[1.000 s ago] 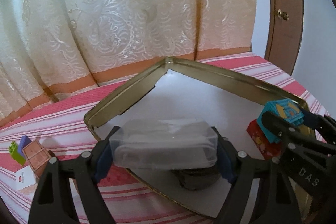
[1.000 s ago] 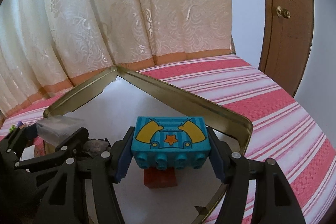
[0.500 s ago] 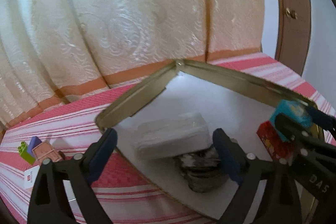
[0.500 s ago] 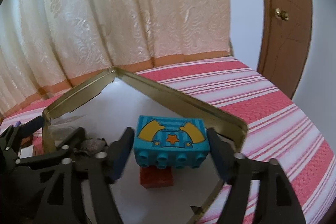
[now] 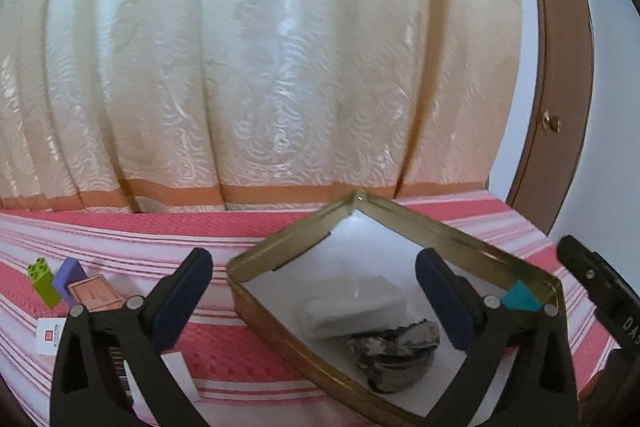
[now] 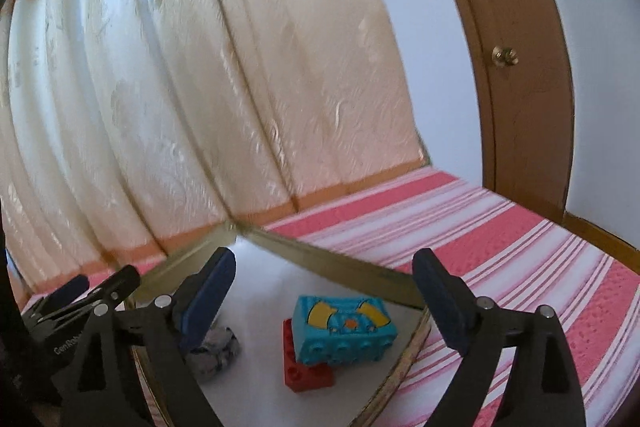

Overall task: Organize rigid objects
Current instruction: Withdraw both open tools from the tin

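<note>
Both of my claws are spread wide and carry nothing. My left gripper (image 5: 312, 291) hangs above the near edge of a shallow gold-coloured metal tin (image 5: 280, 255) that sits on a bed covered in pink and white striped, textured cloth (image 5: 120, 239). Inside the tin, on its smooth white floor, lie a frosted, translucent plastic box (image 5: 348, 307), rectangular with soft corners, and touching it a rough, dark grey lump like a stone (image 5: 394, 355). My right gripper (image 6: 324, 295) hangs over the tin's other end, where a turquoise toy brick (image 6: 344, 331) printed with yellow shapes and an orange star rests tilted on top of a red studded brick (image 6: 306, 367). I judge that these pieces are placed and that I am between loads. What is left lies outside the tin to the left: a green brick (image 5: 42, 285), a purple block (image 5: 70, 273) and a flat copper-brown tile (image 5: 94, 295) bunched together, with a white card (image 5: 50, 335) just beside them. The next move, I think, calls for my left claw to swing over to that cluster and close on one hard-edged piece squarely. Behind everything hangs a cream brocade curtain (image 5: 260, 67).
</note>
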Motion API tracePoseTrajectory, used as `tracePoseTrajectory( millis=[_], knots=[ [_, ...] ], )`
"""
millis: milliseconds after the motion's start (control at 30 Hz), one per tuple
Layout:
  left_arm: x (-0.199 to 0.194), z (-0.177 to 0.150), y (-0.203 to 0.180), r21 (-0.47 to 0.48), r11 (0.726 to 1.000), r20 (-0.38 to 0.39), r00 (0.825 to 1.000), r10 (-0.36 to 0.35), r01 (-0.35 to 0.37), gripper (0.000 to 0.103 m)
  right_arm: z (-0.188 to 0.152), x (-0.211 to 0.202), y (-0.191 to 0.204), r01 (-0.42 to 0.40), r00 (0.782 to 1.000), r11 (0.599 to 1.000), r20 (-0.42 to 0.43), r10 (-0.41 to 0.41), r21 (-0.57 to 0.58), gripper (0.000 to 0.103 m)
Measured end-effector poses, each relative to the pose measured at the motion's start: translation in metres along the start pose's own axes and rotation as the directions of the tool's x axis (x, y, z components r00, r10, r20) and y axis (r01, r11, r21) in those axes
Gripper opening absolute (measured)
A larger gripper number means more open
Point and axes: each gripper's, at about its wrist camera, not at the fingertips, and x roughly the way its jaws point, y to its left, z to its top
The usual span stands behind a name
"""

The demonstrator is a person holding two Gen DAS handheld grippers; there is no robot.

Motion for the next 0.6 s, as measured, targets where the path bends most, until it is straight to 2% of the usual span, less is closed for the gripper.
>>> tracePoseTrajectory(
  millis=[200, 300, 433, 600],
  knots=[
    [-0.004, -0.001, 0.022, -0.067, 0.994, 0.047, 0.995, 0.088, -0.085, 0.103, 0.001, -0.004, 0.006, -0.005, 0.999, 1.000, 0.035, 0.005, -0.008, 0.092],
    [-0.006, -0.007, 0.026, -0.076, 0.993, 0.062, 0.993, 0.099, -0.095, 0.103, -0.001, -0.008, 0.009, -0.002, 0.998, 1.000, 0.063, 0.003, -0.016, 0.092],
    [-0.007, -0.014, 0.013, 0.010, 0.989, 0.081, 0.986, 0.143, -0.144, 0.103, -0.003, -0.010, 0.015, 0.016, 0.996, 0.999, 0.086, -0.012, -0.047, 0.092],
    [-0.017, -0.016, -0.003, 0.089, 0.984, 0.126, 0.982, 0.143, -0.155, 0.103, -0.009, -0.012, 0.025, 0.031, 0.994, 0.995, 0.110, -0.021, -0.090, 0.092]
  ],
)
